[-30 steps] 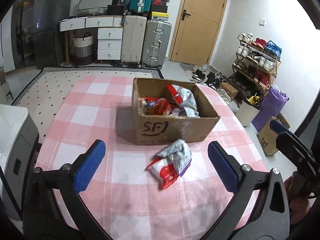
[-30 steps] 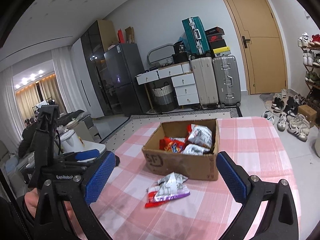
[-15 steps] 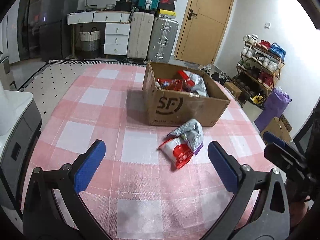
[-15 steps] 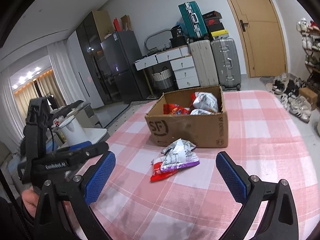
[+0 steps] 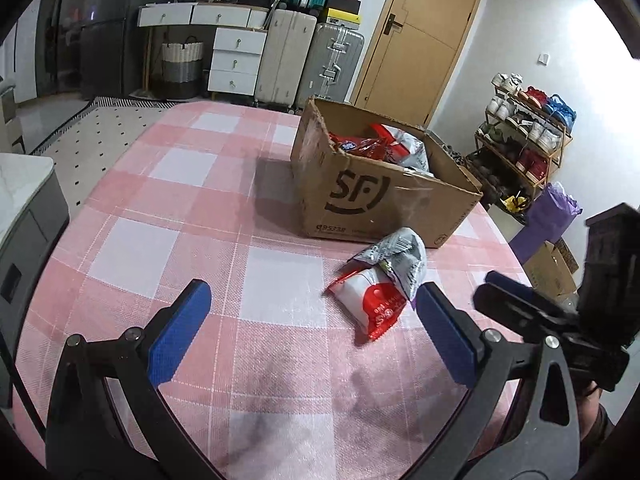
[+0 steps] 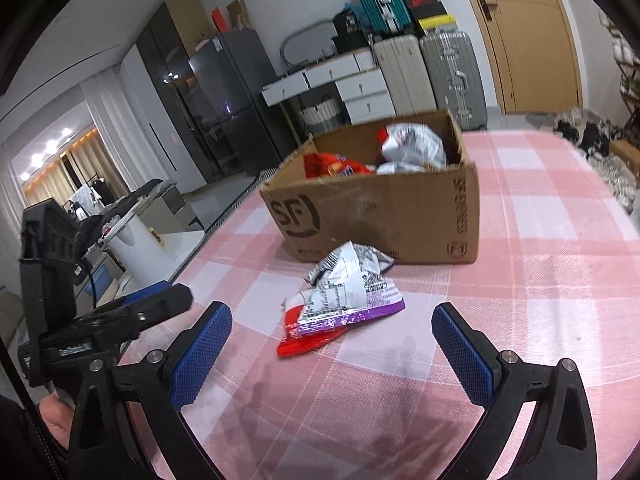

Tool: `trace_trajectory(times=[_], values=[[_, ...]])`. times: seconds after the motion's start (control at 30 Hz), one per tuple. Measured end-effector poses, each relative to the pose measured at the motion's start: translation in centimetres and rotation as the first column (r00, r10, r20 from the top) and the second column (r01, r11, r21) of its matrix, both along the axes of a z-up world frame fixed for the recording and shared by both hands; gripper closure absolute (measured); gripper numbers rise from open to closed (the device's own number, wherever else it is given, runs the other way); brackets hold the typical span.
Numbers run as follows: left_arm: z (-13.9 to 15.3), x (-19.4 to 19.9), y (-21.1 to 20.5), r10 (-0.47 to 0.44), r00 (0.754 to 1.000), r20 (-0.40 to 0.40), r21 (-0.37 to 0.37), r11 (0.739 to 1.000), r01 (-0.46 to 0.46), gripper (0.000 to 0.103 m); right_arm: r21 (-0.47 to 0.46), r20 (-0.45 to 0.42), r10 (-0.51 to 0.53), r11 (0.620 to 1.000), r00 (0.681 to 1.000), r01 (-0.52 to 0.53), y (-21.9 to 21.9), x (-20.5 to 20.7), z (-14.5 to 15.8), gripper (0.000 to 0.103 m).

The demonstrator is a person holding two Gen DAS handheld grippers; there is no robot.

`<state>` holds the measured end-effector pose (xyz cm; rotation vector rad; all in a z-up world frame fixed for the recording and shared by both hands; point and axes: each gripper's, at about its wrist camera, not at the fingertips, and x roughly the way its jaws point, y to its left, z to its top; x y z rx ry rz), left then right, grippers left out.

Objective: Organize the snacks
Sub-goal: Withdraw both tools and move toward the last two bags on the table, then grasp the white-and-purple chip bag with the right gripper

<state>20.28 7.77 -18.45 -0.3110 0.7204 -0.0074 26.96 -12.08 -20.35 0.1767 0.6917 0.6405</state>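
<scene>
Both the left tongs [image 5: 310,330] and right tongs [image 6: 332,354] gape wide and empty above the pink-checked worktop [image 5: 160,216], where two snack packets [image 6: 340,300] lie just before the cardboard box [image 6: 380,216] of snacks.

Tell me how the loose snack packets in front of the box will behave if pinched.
The packets look crinkled and puffy, so probably light and floppy, crumpling rather than holding shape. Their foil looks glossy, so it may slip between pads. Two seem to overlap; pinching the upper one could leave the red one on the cloth.
</scene>
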Motion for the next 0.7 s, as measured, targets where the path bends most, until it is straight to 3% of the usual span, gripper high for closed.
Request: trace_trajectory(times=[0.53,0.7], values=[[-2.6,2.4,1.2,-0.001,0.999,-0.041,-0.031,1.000,0.000,0.001,-0.022,-0.151,0.020,0.999,0.988,-0.024,4.7,8.4,-3.6,0.003],[-3.1,2.7,1.4,-0.002,0.999,-0.054,-0.035,0.999,0.000,0.001,-0.043,-0.173,0.021,0.999,0.985,-0.029,6.0,9.8,-4.4,0.016]])
